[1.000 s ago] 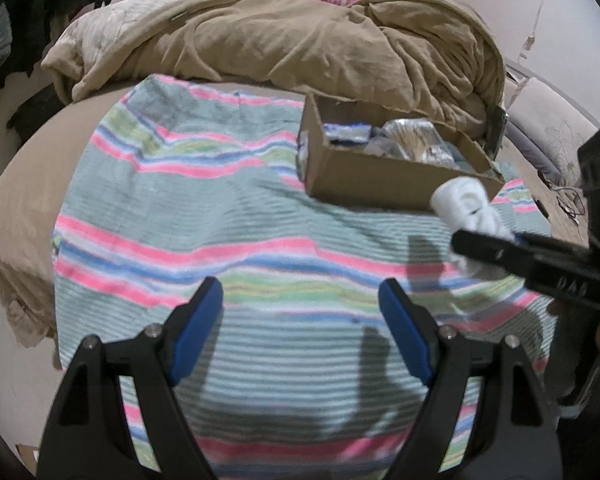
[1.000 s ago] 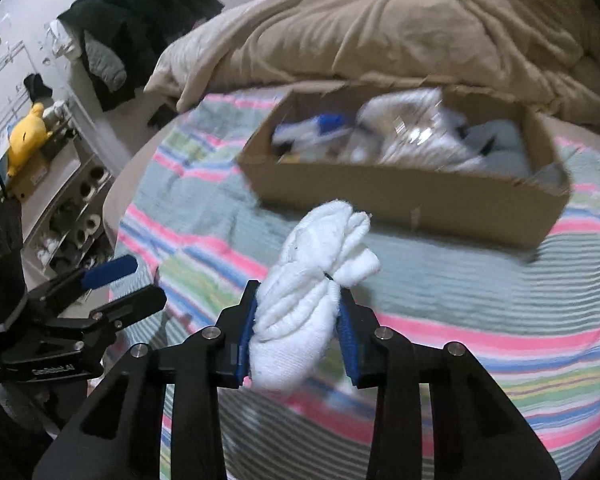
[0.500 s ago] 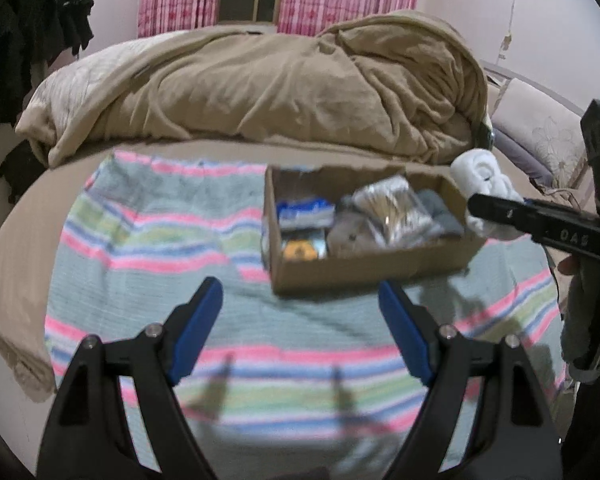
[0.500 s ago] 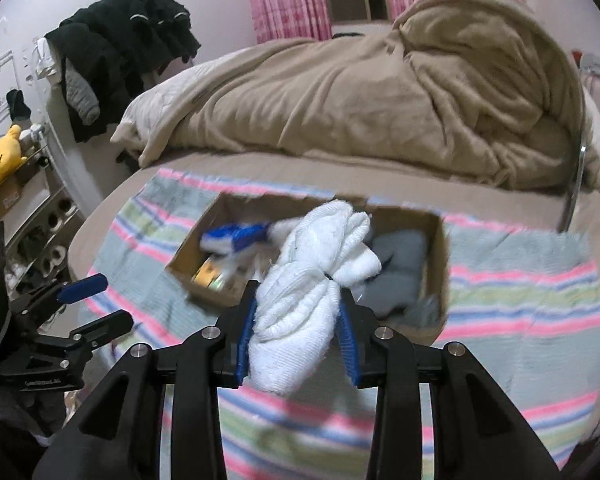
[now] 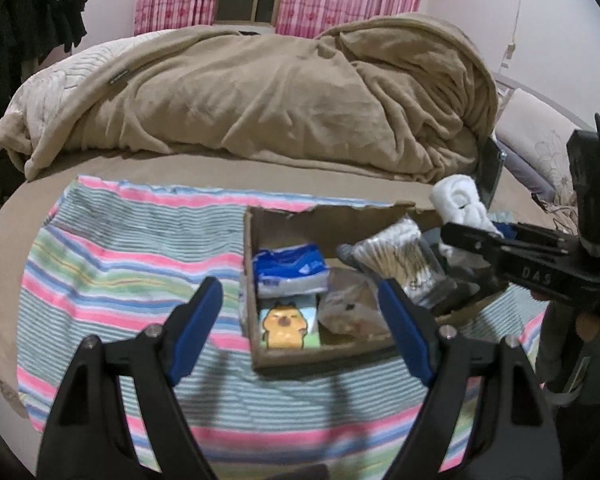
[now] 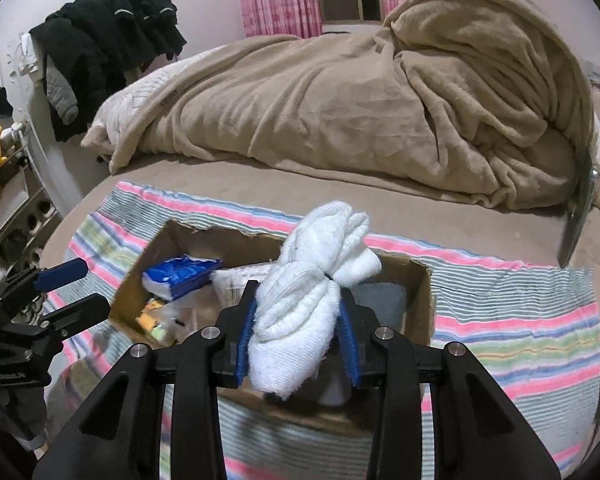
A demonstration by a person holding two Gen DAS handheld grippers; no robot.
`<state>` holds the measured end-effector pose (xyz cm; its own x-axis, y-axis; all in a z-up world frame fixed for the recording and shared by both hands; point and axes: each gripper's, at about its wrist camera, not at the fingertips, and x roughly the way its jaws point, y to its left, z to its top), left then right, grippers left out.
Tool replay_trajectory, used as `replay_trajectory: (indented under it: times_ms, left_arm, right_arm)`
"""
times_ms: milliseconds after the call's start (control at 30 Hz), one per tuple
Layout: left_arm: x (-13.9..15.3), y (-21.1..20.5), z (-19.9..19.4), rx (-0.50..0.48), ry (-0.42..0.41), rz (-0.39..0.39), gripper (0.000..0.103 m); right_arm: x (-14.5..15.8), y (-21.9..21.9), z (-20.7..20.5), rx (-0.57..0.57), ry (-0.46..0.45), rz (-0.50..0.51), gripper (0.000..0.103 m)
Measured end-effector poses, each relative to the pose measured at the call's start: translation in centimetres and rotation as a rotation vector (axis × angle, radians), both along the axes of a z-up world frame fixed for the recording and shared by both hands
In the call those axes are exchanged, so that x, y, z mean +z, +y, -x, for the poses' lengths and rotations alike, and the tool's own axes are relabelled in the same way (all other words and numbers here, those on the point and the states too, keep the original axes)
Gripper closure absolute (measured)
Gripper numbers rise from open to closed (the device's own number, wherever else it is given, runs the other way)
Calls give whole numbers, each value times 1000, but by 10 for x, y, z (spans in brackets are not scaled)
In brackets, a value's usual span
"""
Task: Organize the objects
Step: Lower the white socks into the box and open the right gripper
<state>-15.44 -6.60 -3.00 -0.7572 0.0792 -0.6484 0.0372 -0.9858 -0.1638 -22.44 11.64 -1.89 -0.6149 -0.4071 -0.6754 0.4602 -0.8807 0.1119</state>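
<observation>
The right gripper (image 6: 296, 344) is squeezing a rolled white sock bundle (image 6: 316, 280) between its blue pads – the soft roll is bulging out above and below, so the hold looks firm. It is hanging over the cardboard box (image 6: 420, 280), near the box's right end, above a grey cloth (image 6: 380, 296). I think that spot is picked because soft clothes are sitting there, and the sock belongs with them.

The box is lying on a striped towel (image 5: 132, 256) on the bed (image 5: 148, 172), close to the towel's far edge. Inside are a blue tissue pack (image 5: 288, 268), a card with a yellow cartoon animal (image 5: 284, 324) and a bag of cotton swabs (image 5: 400, 260).

The left gripper (image 5: 300, 332) is standing apart and holding nothing – it is waiting over the box's near left corner, out of the way. Both grippers are tilting down toward the box.
</observation>
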Motion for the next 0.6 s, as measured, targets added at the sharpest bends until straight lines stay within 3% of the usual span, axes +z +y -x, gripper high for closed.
replay_trajectory:
  times_ms: [367,600]
  left_arm:
    - [-26,8,22,-12,-53,7,21]
    - [-25,4,19,-5,-52,4,21]
  right_arm:
    - [-44,-6,26,-37,-65,-71,65]
    - [-44,-8,23,-40,-64,-75,63]
